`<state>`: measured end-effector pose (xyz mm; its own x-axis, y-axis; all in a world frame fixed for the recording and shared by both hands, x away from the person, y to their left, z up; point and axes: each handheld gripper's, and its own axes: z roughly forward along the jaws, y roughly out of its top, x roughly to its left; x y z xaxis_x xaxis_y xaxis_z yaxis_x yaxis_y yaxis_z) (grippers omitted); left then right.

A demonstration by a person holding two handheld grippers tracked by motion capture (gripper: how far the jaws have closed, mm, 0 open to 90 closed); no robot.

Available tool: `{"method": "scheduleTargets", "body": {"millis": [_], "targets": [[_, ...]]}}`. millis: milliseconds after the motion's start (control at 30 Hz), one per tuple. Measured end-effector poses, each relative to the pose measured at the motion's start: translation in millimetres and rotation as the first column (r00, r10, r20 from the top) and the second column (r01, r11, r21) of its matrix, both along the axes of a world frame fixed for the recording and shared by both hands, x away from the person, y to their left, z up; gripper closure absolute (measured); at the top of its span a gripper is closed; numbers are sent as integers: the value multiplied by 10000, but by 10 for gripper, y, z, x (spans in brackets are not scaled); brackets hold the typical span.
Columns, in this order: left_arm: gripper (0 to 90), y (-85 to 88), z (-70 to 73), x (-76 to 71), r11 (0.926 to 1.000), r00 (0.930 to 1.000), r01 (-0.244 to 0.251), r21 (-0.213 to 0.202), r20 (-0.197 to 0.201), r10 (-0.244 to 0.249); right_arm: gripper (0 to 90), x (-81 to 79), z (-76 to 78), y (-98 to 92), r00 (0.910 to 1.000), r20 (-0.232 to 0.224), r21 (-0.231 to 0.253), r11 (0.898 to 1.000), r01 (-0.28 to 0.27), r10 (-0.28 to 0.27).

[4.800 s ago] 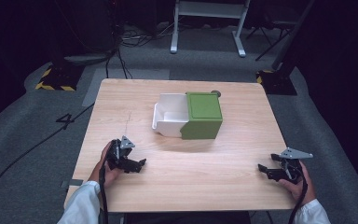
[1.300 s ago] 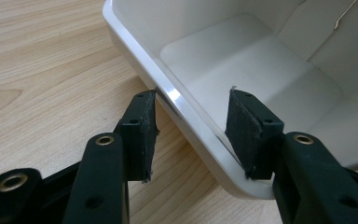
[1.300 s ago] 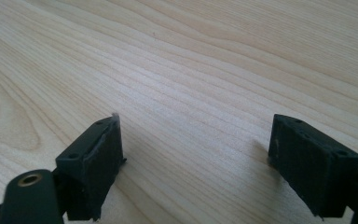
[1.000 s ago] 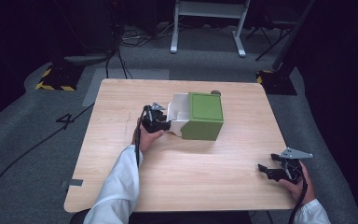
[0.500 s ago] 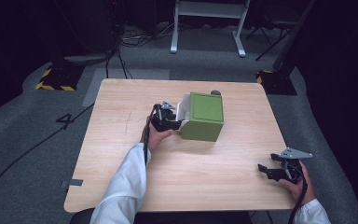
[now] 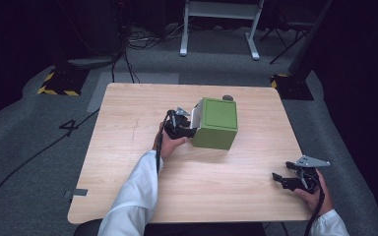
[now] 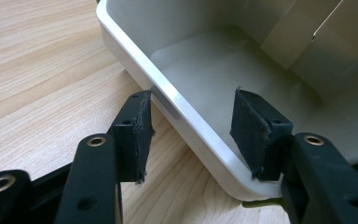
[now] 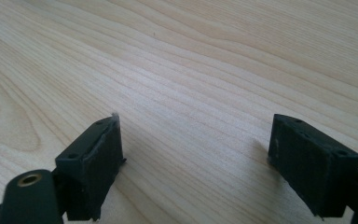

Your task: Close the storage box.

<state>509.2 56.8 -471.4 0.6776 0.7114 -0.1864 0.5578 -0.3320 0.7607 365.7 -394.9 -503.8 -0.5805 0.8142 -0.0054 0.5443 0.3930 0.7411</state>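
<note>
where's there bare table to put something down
Bare wood lies along the table's left side and in the front middle, between the left sleeve and the right gripper. It's crowded mid-table, where the left gripper meets the green box.

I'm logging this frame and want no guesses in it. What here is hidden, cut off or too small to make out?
- The white drawer: its far end is cut off in the left tool view; in the high view the left tool covers most of it.
- The green box: its far side faces away from the high camera.
- A small dark object behind the box: too small to identify, high view.
- The right tool: its underside is hidden in the high view.
</note>
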Motion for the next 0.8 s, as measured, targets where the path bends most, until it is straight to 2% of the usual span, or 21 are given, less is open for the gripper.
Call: {"method": "scheduleTargets", "body": {"millis": [167, 433, 667, 800], "targets": [[478, -19, -4, 3, 10000, 10000, 53, -5, 35, -53, 176, 0, 0, 0, 10000, 1, -3, 10000, -3, 3], [463, -20, 37, -1, 9996, 9995, 74, 270, 292, -82, 176, 0, 0, 0, 10000, 1, -2, 10000, -1, 1], [462, 8, 84, -2, 9974, 9981, 230, 685, 549, -268, 176, 0, -1, 0, 10000, 9, -9, 10000, -4, 4], [458, -5, 119, -22, 9936, 9965, 323, 1078, 736, -404, 176, 0, 0, 0, 10000, 0, -3, 10000, 3, -3]]}}
